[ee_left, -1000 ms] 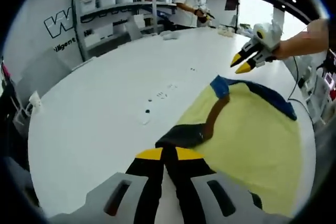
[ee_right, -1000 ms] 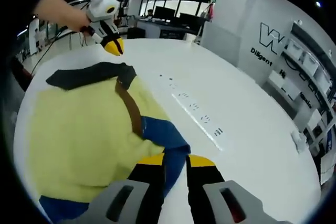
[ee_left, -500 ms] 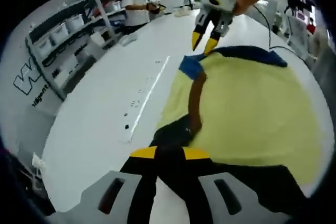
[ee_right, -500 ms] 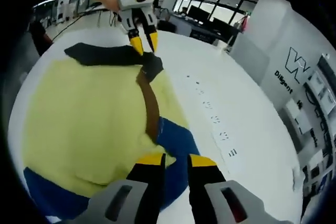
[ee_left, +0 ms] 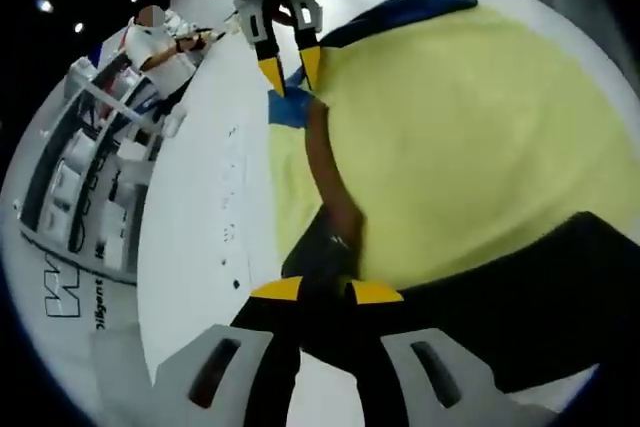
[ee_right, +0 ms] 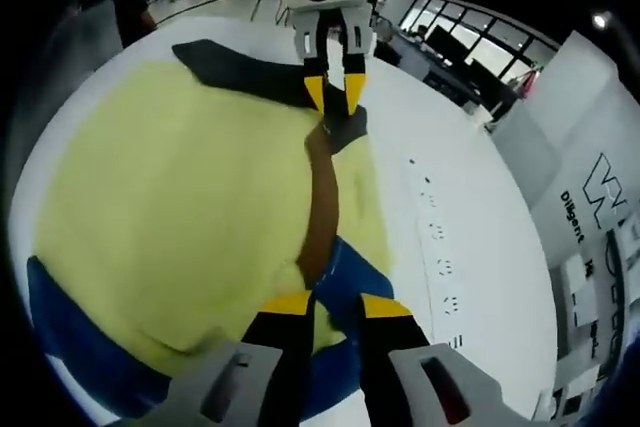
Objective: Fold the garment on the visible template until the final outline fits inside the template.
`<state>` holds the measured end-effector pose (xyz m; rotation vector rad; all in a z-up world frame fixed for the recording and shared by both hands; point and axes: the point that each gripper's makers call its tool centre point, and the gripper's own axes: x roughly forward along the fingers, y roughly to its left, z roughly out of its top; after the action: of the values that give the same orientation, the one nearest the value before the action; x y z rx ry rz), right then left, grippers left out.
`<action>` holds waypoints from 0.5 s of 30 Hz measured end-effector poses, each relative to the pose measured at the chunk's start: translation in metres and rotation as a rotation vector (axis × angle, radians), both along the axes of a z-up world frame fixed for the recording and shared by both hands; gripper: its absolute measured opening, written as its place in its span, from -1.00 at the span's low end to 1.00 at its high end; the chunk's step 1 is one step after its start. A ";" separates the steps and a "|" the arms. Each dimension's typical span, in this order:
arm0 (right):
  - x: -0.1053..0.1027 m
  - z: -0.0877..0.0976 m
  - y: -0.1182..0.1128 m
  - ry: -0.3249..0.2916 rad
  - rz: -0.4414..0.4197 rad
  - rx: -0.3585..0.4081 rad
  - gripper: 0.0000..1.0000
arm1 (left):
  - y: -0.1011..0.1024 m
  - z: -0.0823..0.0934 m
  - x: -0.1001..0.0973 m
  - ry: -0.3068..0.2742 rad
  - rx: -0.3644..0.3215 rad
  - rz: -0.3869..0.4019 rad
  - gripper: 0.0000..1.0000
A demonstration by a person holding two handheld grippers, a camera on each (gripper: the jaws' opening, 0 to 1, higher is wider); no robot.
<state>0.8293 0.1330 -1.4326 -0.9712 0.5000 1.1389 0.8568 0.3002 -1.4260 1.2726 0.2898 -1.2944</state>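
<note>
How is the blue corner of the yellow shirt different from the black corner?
The blue corner sits at the right gripper; the black corner sits at the left gripper. Blue continues into a blue band, black into a black band. Both join the brown strip on the yellow shirt.

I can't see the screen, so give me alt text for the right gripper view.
A yellow garment with blue and black sleeves lies spread on a white table. The right gripper pinches its blue sleeve; the left gripper reaches the black sleeve opposite.
</note>
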 end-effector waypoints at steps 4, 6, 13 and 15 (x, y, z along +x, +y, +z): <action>0.001 -0.004 -0.001 -0.011 0.028 -0.028 -0.89 | -0.003 -0.005 0.002 -0.010 0.027 -0.024 -0.61; 0.002 -0.006 -0.003 -0.018 0.034 -0.046 -0.91 | -0.005 -0.007 0.004 -0.017 0.036 -0.030 -0.66; 0.007 -0.003 -0.003 -0.018 0.007 -0.015 -1.00 | -0.013 -0.005 0.005 0.019 -0.008 -0.018 -0.89; 0.010 -0.001 -0.004 -0.022 -0.003 -0.005 -1.00 | -0.013 -0.001 0.007 0.045 -0.040 0.010 -0.90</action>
<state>0.8390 0.1290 -1.4338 -0.9863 0.4871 1.1235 0.8635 0.2870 -1.4271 1.2089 0.3004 -1.3153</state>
